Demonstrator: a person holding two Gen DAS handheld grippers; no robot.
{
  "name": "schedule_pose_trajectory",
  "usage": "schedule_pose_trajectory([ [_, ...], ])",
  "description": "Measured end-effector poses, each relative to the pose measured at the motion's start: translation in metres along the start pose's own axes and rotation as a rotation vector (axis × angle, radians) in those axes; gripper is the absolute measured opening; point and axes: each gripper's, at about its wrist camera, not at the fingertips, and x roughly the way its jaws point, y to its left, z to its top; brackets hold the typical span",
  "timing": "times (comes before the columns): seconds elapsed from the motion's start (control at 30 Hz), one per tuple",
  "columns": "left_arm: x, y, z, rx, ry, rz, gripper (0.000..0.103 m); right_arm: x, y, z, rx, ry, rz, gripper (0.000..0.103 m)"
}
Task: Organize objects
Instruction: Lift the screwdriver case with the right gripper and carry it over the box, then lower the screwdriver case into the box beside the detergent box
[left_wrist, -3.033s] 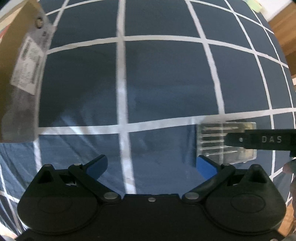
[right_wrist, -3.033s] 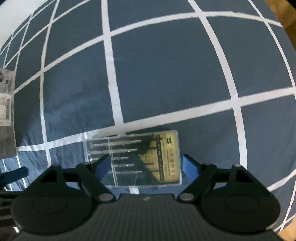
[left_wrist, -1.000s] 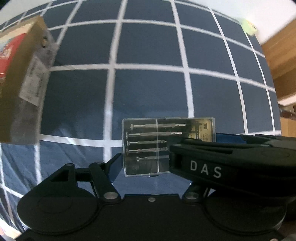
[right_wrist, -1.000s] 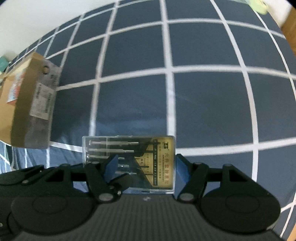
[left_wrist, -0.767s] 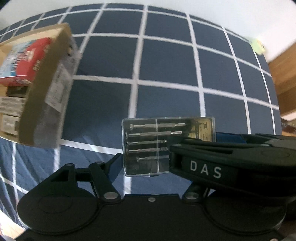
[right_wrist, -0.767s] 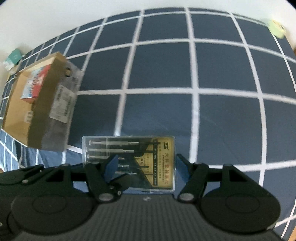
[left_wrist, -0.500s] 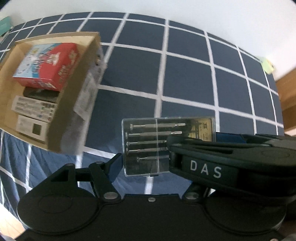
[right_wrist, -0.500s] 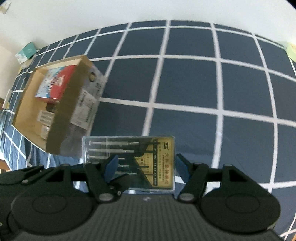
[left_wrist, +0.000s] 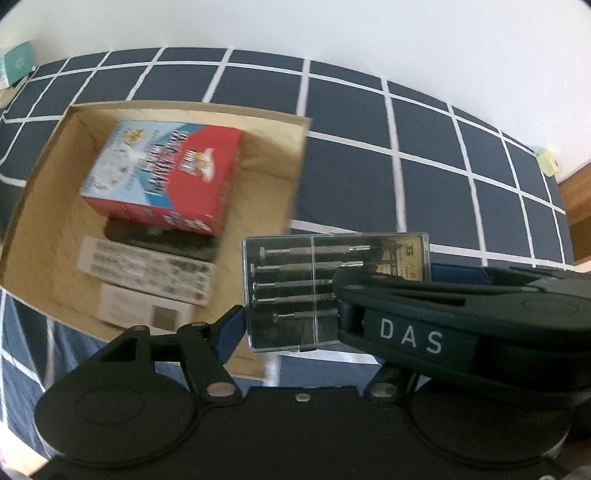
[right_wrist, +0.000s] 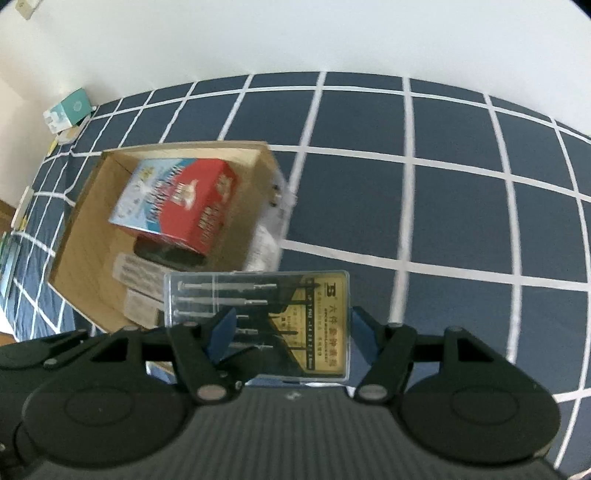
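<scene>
You've got the clear screwdriver case (right_wrist: 258, 317) pinched between both grippers, left gripper (left_wrist: 295, 325) and right gripper (right_wrist: 291, 332) each clamped on it, hanging in the air just at the near edge of the cardboard box (left_wrist: 273, 122) on the bed (left_wrist: 424, 147). Carry it level over the bare cardboard floor right of the red box (left_wrist: 162, 173), lower it flat, and let go with both together so it doesn't tip.

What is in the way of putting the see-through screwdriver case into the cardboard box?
Nothing visible blocks the way. The screwdriver case is held by both the left gripper and right gripper, beside the open cardboard box. The box already holds a red carton and flat packs, with bare floor along its right side.
</scene>
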Motion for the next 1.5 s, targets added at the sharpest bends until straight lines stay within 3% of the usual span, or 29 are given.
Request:
schedule_pose_trajectory([
  [0.3, -0.006, 0.078, 0.015, 0.087, 0.021, -0.019, 0.066, 0.025, 0.075, 0.009, 0.087, -0.016, -0.024, 0.067],
  [0.63, 0.011, 0.144, 0.021, 0.108, 0.075, -0.025, 0.066, 0.067, 0.137, 0.01, 0.132, 0.015, -0.032, 0.067],
  [0.93, 0.05, 0.176, 0.033, 0.132, 0.145, -0.034, 0.066, 0.115, 0.153, 0.015, 0.177, 0.079, -0.033, 0.067],
  [1.5, 0.095, 0.186, 0.053, 0.151, 0.224, -0.069, 0.066, 0.16, 0.143, 0.029, 0.227, 0.15, -0.069, 0.067],
])
